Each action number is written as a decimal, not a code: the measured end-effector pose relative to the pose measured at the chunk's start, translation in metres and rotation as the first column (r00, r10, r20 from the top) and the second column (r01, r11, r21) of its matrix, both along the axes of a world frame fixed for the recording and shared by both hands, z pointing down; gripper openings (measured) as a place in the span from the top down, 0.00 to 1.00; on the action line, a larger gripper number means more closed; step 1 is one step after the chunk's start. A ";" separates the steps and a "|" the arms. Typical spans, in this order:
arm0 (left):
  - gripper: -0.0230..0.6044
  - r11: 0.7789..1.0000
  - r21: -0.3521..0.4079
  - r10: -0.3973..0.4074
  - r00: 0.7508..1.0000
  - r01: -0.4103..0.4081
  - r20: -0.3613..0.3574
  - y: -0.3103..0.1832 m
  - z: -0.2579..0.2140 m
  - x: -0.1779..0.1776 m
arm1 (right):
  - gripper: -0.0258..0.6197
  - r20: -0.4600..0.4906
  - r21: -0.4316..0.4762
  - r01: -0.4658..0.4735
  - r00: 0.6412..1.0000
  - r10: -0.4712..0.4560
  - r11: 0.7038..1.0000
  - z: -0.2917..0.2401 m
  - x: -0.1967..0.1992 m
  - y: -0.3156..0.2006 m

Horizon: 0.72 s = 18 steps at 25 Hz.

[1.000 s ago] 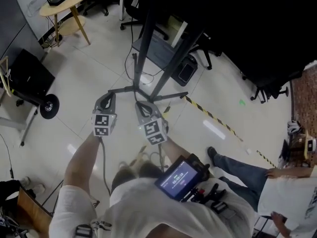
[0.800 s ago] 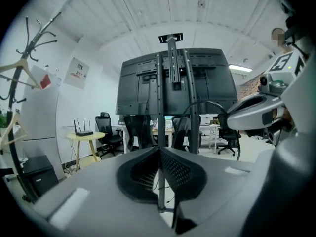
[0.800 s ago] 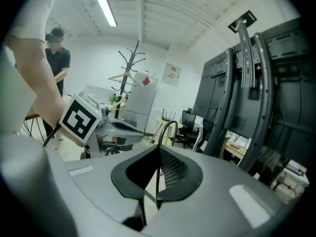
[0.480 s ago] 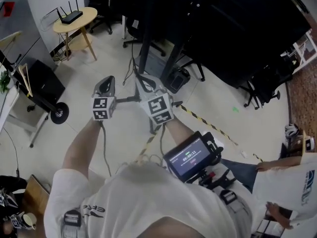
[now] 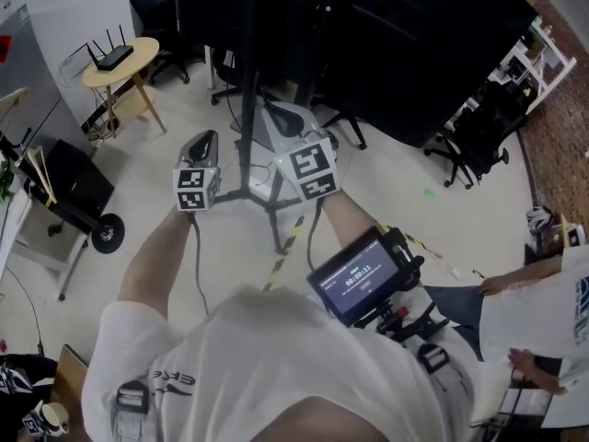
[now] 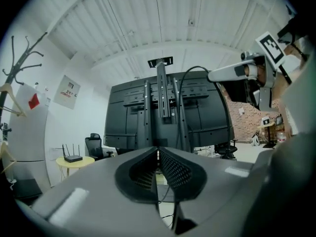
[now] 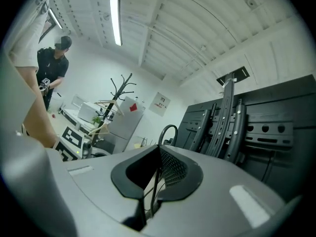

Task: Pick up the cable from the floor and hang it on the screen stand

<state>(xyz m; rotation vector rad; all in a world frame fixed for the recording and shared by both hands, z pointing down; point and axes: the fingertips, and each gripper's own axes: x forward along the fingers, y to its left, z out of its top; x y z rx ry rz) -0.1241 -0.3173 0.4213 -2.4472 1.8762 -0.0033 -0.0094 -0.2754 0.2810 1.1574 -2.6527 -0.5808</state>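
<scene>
Head view: the person stands facing the stand (image 5: 247, 81), whose pole rises from legs spread on the floor (image 5: 147, 191), with the dark screen (image 5: 386, 44) mounted on it. The left tongs (image 5: 203, 141) and right tongs (image 5: 281, 122) are both held up in front of the chest, near each other and pointing at the pole. The cable is too thin to make out between them from here.

Left gripper view: the left tongs (image 6: 158, 152) are together, with a thin dark strand of the cable (image 6: 190, 69) pinched in the slit. From there it arcs up and across to the right tongs (image 6: 213, 75) at the upper right. Straight ahead are the back of the screen (image 6: 128, 112) and the stand's upright rails (image 6: 163, 93), near but not touched.

Right gripper view: the right tongs (image 7: 159, 149) are almost together, clamped on the cable (image 7: 170, 127), which runs through the slit and curls up in a small loop just past the tips. The stand's rails (image 7: 229, 117) are close on the right.

The pick-up looks done: the cable is off the floor and stretched between the two pairs of tongs. The step in hand seems to be bringing it to the stand. The next move calls for carrying the span forward and over a rail or bracket so that it drapes across. Only then should either grip be freed, lest the light cable slide off.
</scene>
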 end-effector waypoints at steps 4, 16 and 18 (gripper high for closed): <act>0.96 0.998 -0.019 0.061 0.998 -0.061 0.024 -0.016 0.009 0.028 | 0.93 0.016 0.035 -0.007 1.000 0.007 0.999 -0.024 0.014 -0.001; 0.71 0.980 -0.084 0.192 0.964 -0.179 0.183 -0.069 0.026 0.099 | 0.93 0.093 0.104 -0.014 0.996 0.004 0.994 -0.092 0.053 0.007; 0.69 0.976 -0.098 0.213 0.956 -0.197 0.202 -0.075 0.032 0.110 | 0.93 0.102 0.116 -0.018 0.995 0.006 0.993 -0.103 0.061 0.010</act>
